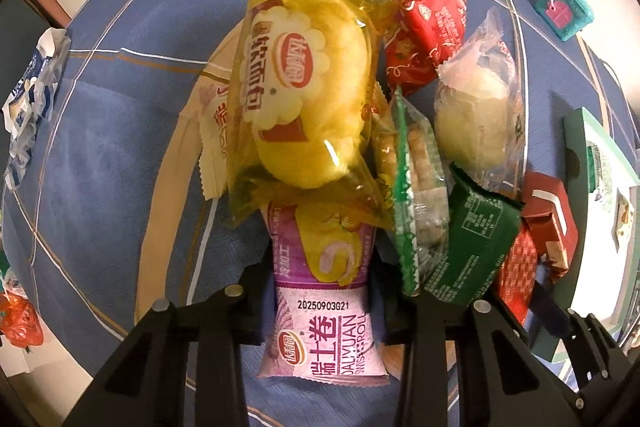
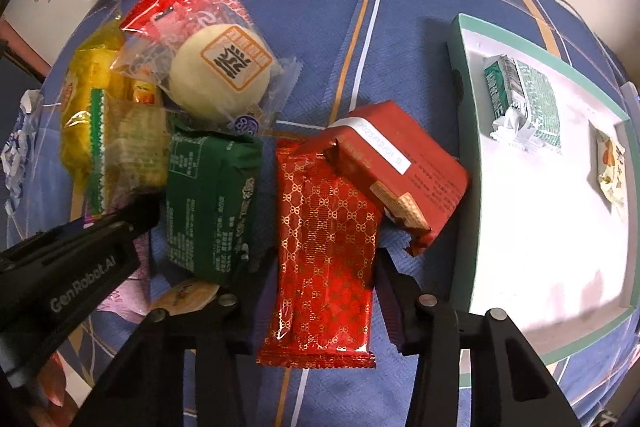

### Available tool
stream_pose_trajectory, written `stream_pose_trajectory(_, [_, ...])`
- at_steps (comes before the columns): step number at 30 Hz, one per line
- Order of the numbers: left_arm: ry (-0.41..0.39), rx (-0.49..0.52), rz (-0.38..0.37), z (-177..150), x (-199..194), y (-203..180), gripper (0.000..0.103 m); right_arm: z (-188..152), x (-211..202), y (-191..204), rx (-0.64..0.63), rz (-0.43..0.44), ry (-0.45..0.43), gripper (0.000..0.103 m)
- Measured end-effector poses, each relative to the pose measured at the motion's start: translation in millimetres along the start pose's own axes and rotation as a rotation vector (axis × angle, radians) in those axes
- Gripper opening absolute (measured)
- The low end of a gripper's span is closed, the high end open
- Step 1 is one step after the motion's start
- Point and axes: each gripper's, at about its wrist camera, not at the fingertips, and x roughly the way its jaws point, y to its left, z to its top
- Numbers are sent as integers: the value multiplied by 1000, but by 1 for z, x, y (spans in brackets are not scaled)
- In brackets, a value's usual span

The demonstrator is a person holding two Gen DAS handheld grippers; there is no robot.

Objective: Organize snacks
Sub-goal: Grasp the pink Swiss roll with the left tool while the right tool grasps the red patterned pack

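Fingers of my left gripper stand on both sides of the purple Swiss roll packet, whose long axis runs straight away from me, along the fingers. The jaws are partly apart and look close to the packet's edges, but I cannot tell if they already press it. The far end of this packet goes under the yellow bread bag, so I judge a pull toward me is needed, not a lift. In the right wrist view, my right gripper has the red patterned packet between its fingers, long axis also along them; the jaws look closed on its sides, though real contact I cannot confirm. The white tray lies to the right of this packet, near it, and the right hand is clearly the nearer one. The red box leans on the packet's far end.
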Motion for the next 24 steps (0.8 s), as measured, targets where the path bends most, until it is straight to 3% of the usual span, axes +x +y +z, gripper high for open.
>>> stream_pose_trajectory(4, [-35, 1, -7, 1, -12, -4, 39, 0, -11, -10, 27, 55, 2, 48])
stream_pose_trajectory(15, [-171, 25, -15, -6, -69, -14, 39, 3, -62, -40, 49, 99, -80, 45])
stream_pose_trajectory(24, [-264, 34, -36, -12, -104, 1, 39, 4, -92, -62, 51, 140, -123, 44])
